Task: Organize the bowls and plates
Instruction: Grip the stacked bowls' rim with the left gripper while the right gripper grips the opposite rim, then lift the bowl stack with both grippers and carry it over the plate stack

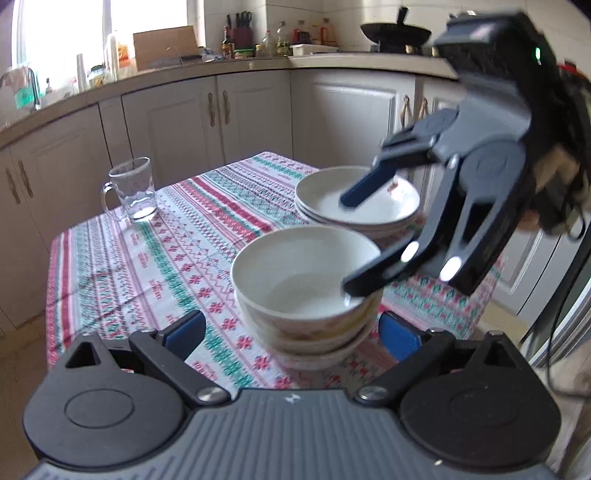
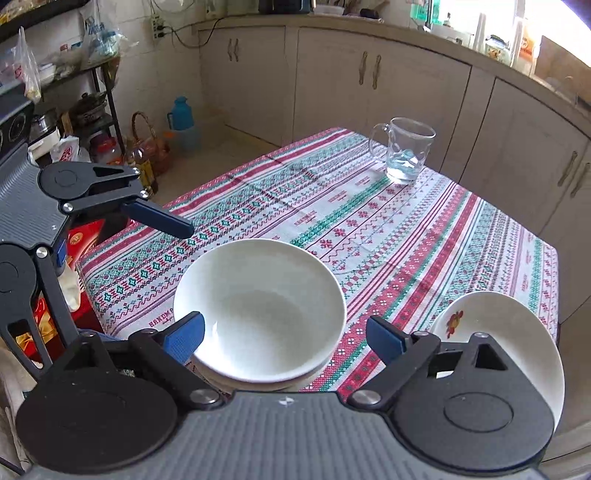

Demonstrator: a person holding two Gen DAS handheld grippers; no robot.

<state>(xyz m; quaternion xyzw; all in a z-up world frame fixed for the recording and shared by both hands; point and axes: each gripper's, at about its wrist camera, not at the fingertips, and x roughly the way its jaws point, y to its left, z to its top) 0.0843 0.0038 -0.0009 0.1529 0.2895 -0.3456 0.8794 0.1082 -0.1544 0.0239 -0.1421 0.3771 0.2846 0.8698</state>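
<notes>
Bowl stack (image 1: 303, 291): white bowls nested on the patterned tablecloth (image 1: 147, 258), near the table's front edge; seen side-on from the left wrist, so the layers and a reddish pattern on the lower bowls show. From the right wrist, only the top bowl's (image 2: 258, 310) empty inside plus a sliver of rims beneath.

Plate stack (image 1: 354, 206): shallow white plates piled just behind the bowls in the left view, floral mark on the top one. Right view catches just one plate (image 2: 517, 332) at the lower right, red flower print clear, half hidden behind the gripper body.

Left tongs (image 1: 291, 332): spread wide, blue pads either side of the bowl stack's base, clear of it, nothing held. From the right wrist, visible at the far left (image 2: 159, 218), one blue finger (image 2: 166, 221) jutting over the cloth.

Right tongs (image 2: 284, 336): wide apart too, pads flanking the top bowl's near rim, gripping nothing. Left view gives the outside look (image 1: 347, 243): upper finger (image 1: 365, 188) over the plates, lower finger tip right at the top bowl's rim; contact unclear through blur.

Glass mug (image 1: 131, 190): standing upright at the far corner, well apart from the crockery, in both views (image 2: 406, 151).

Only in left view: wok (image 1: 395, 35) and bottles (image 1: 280, 40) on the counter.

Only in right view: blue thermos (image 2: 181, 114) on the floor, cluttered shelf (image 2: 74, 74).
</notes>
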